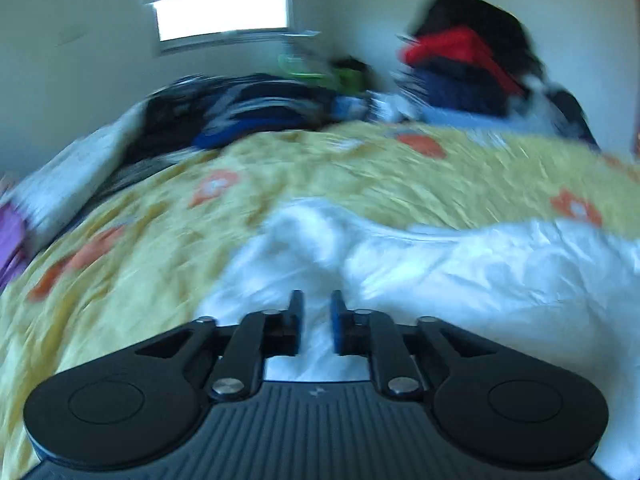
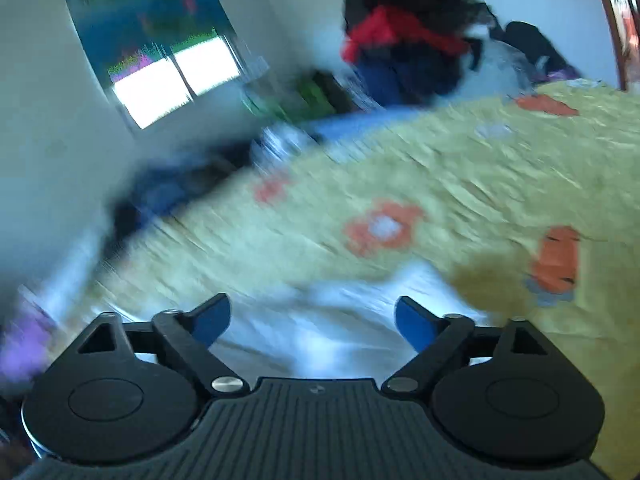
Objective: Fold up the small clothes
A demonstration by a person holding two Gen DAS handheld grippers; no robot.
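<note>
Your left gripper (image 1: 316, 322): jaws slightly apart, narrow gap, white garment (image 1: 440, 272) below and ahead, nothing pinched as far as blur allows. Your right gripper (image 2: 312, 324): jaws spread wide, empty, same white garment (image 2: 320, 332) lying under them on yellow flowered bedspread (image 2: 460, 184). Left view alone shows dark striped clothes (image 1: 248, 108) heaped at far edge of bedspread (image 1: 160, 220). Both views: red and black pile (image 1: 468, 64) against wall, window (image 1: 222, 16) beyond. Right view tilted.

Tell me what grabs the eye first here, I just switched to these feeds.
The yellow bedspread with orange flowers fills both views. A crumpled white garment lies on it right ahead of the left claw. Against the far wall, a dark clothes pile with a red piece towers.
</note>
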